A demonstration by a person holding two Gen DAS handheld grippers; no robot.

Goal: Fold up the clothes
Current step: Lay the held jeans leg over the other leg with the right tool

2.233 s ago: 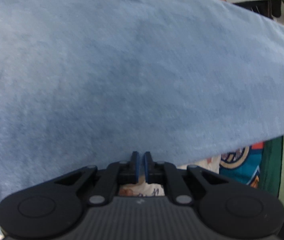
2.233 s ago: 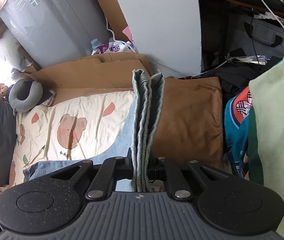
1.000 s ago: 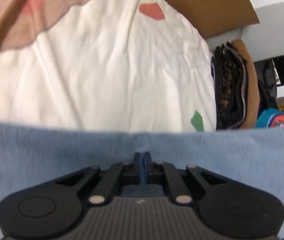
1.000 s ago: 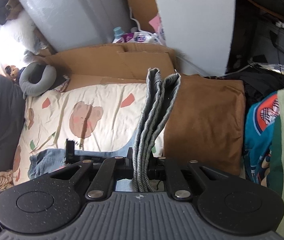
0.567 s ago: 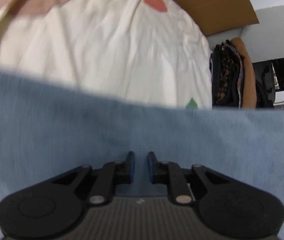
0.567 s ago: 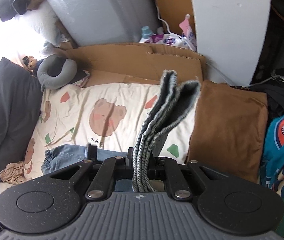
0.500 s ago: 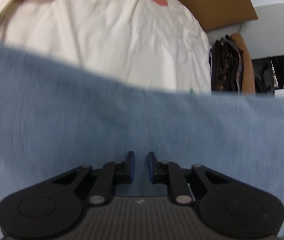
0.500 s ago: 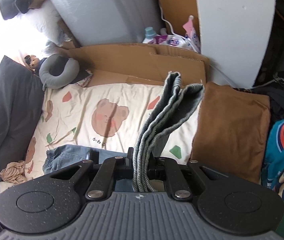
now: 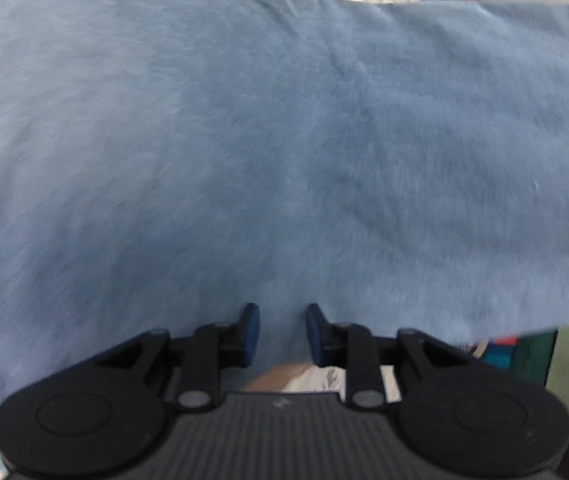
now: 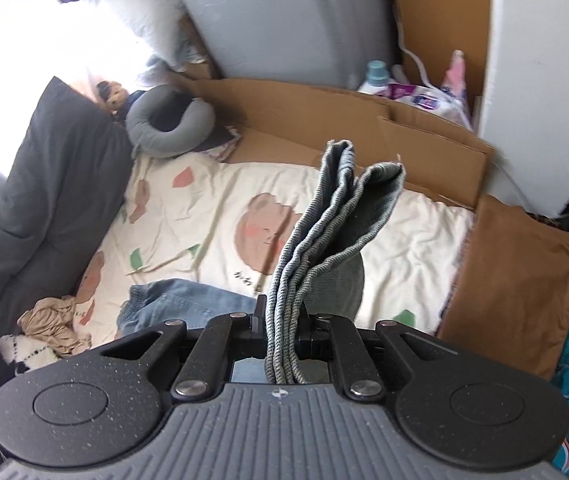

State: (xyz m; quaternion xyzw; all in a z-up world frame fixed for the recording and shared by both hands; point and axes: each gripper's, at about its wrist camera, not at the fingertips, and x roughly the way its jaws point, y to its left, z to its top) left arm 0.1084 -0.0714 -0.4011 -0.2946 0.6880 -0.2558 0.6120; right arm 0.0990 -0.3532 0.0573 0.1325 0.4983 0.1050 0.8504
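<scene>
The left tongs stand parted, their jaws having just been opening, with the light blue soft cotton garment spread right in front of them and filling almost the whole left wrist view; cloth lies in the gap, but the blue pads do not press on it. The right tongs are clamped on a bunched fold of grey-blue ribbed knit fabric, which rises from the jaws and flops over to the right. Below it lies a bed with a cream sheet printed with bears, where a faded blue denim garment is crumpled near the tongs. A brown cushion sits at the right, flattened brown cardboard behind.
</scene>
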